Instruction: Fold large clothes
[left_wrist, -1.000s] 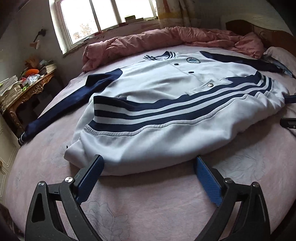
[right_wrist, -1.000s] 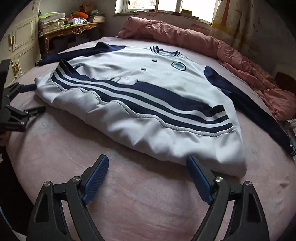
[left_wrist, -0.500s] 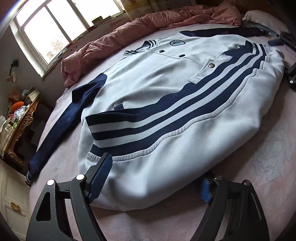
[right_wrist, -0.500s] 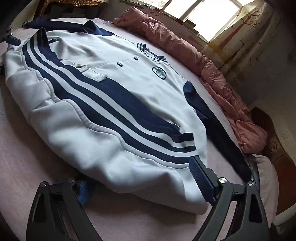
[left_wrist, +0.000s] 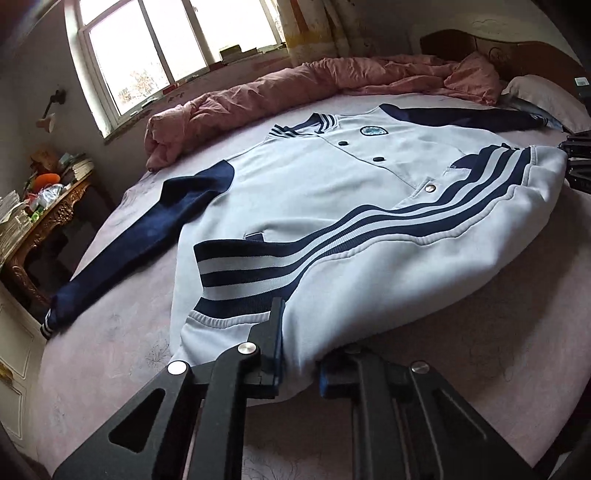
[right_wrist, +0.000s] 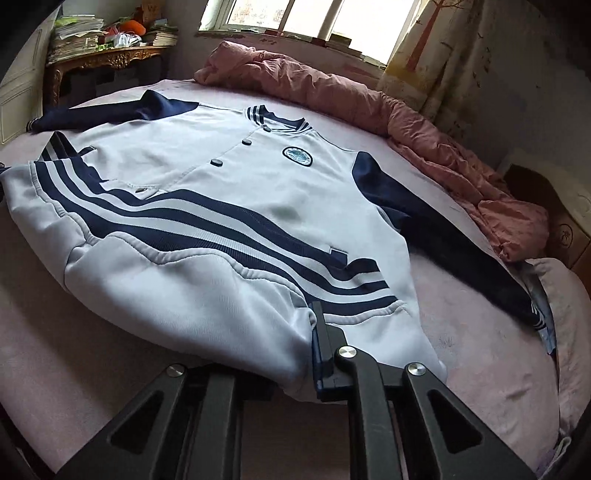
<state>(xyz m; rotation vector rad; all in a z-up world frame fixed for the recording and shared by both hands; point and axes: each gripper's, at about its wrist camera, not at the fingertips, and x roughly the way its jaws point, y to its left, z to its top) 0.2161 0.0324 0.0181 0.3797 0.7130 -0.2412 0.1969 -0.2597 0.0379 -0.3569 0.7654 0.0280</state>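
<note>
A white jacket (left_wrist: 332, 192) with navy sleeves and navy stripes lies spread face up on the pink bed sheet (left_wrist: 110, 350), its lower part doubled up over the body. My left gripper (left_wrist: 299, 363) is closing on the near left corner of that folded edge, and the cloth is pinched between its pads. In the right wrist view the same jacket (right_wrist: 221, 192) has its near right corner in my right gripper (right_wrist: 277, 358), whose jaws are also closing on the fabric. One right finger is hidden under the cloth. Both corners sit slightly raised off the sheet.
A crumpled pink quilt (left_wrist: 295, 92) lies along the far side of the bed under the window (left_wrist: 166, 48). An ornate side table (left_wrist: 48, 218) piled with papers stands at the left. A pillow (left_wrist: 546, 96) and a wooden headboard (left_wrist: 498, 44) are at the far right.
Both grippers went from wide open in front of the jacket's near edge to clamped on its two near corners. Both have risen a little, lifting the edge.
</note>
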